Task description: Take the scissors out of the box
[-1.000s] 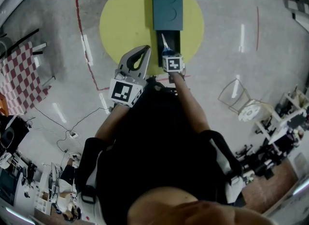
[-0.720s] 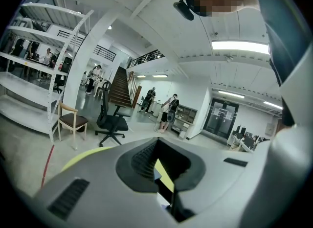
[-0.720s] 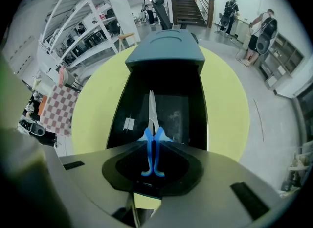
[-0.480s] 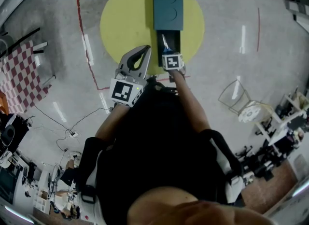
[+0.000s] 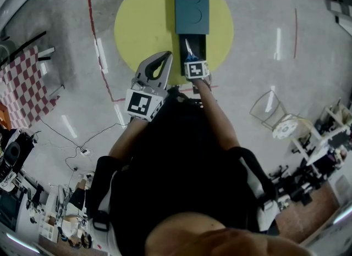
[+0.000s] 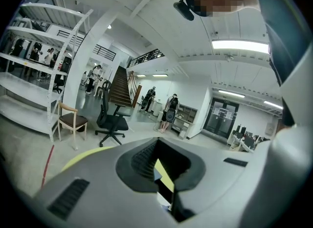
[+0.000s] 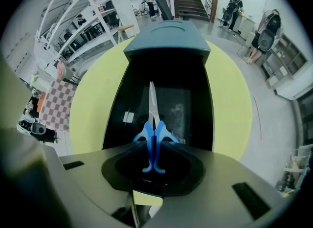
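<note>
Above yellow disc (image 5: 144,27), right fingers (image 7: 230,173) pinch scissors (image 7: 153,135).

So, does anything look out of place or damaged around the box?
Nothing stands out. The box sits square on the yellow mat. The scissors lie straight along its open part, blades closed, their blue handles between the jaws of the right gripper. Only a pale patch shows on the box floor, perhaps a reflection.

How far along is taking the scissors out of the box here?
Done: the box lid is slid back, tray exposed. In hand: the right gripper jaws clamp the scissors at the blue handles. Remaining: lifting them clear; the blade hangs over the tray.
</note>
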A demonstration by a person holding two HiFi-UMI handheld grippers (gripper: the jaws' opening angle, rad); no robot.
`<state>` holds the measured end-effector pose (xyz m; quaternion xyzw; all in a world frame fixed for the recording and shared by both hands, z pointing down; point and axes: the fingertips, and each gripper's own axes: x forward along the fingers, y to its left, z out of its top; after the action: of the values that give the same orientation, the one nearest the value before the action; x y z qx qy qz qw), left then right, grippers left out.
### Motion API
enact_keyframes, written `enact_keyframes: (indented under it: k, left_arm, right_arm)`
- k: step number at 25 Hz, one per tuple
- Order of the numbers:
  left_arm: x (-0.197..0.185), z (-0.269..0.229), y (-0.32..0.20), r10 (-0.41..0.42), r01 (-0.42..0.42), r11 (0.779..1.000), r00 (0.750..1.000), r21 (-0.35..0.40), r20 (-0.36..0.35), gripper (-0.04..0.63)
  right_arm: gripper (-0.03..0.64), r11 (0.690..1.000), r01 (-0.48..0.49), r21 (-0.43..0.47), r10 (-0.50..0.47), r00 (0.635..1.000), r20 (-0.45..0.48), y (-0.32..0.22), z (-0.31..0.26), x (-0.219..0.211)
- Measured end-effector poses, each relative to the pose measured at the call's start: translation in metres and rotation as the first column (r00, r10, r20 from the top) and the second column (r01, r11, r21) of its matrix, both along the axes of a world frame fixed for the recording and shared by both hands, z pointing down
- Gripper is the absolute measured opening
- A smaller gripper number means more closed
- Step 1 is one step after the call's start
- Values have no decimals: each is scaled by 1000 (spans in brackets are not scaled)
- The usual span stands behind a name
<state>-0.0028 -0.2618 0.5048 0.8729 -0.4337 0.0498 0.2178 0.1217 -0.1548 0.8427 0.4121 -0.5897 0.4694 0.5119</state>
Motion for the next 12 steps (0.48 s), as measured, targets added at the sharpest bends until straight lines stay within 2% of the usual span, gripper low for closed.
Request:
enact_keyframes:
  k: [5,6,8,11,12]
  left_arm:
    - [1,0,1,0,0,1000,1000,2,-3,-3]
    - [2,0,1,0,0,1000,1000,1,-4,-3]
    - [3,1,1,1,-1,1000,1000,2,-4,-3]
    - [5,1,4,4,-4,1000,1000,5,-1,-3]
    - [4,0,5,3,-3,1000,1000,8,-1,-2]
  right_arm:
    - [80,1000,-12,-16,12,1000,2,3,-1,0]
    - [80,1000,-16,-10,17,1000,19,2,0,-3]
    - [80,1000,-14,13,14,1000,-3,-3,1,4]
    - [80,997,-72,-8,72,991,110,1,-1,-12]
    - [80,997,-75,10,74,992,106,-1,-3,-10]
